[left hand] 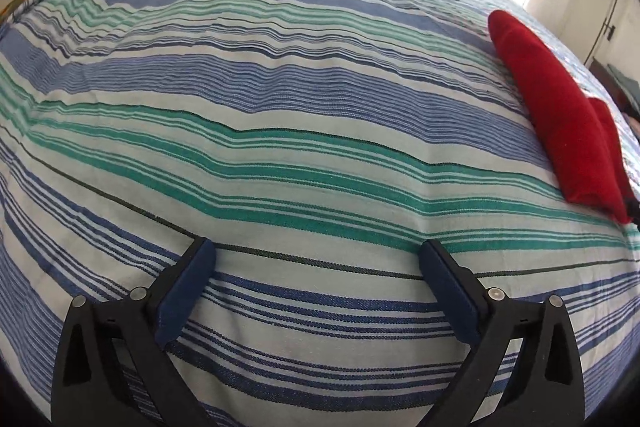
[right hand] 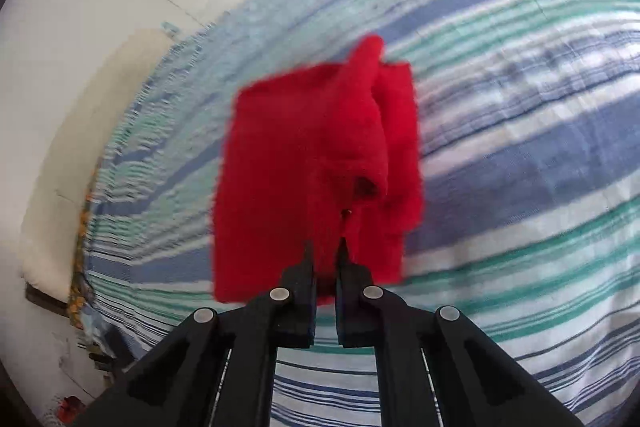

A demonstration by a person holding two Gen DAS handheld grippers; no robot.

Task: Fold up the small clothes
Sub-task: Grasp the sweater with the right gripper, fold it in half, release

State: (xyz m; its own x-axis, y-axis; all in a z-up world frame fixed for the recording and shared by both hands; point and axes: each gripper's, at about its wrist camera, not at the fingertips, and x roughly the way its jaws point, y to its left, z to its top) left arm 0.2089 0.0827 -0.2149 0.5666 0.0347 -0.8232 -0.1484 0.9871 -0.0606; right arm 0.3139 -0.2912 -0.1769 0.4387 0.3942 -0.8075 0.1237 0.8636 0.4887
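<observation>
Red garment (right hand: 304, 163) pinched in right claw (right hand: 325, 255); left claw (left hand: 316, 251) spread.

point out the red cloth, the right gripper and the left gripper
red cloth (right hand: 296, 163): right wrist view, its flat front panel.
right gripper (right hand: 325, 251): right wrist view, between fingertips.
left gripper (left hand: 318, 247): left wrist view, between fingertips.

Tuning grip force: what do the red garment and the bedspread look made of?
Red garment: soft fuzzy knit or fleece by its matte, napped surface, though blurred. Striped bedspread: woven cotton-like cloth, matte, with visible thread ribs and wrinkles. Right gripper pinches the garment; left gripper is open.
</observation>
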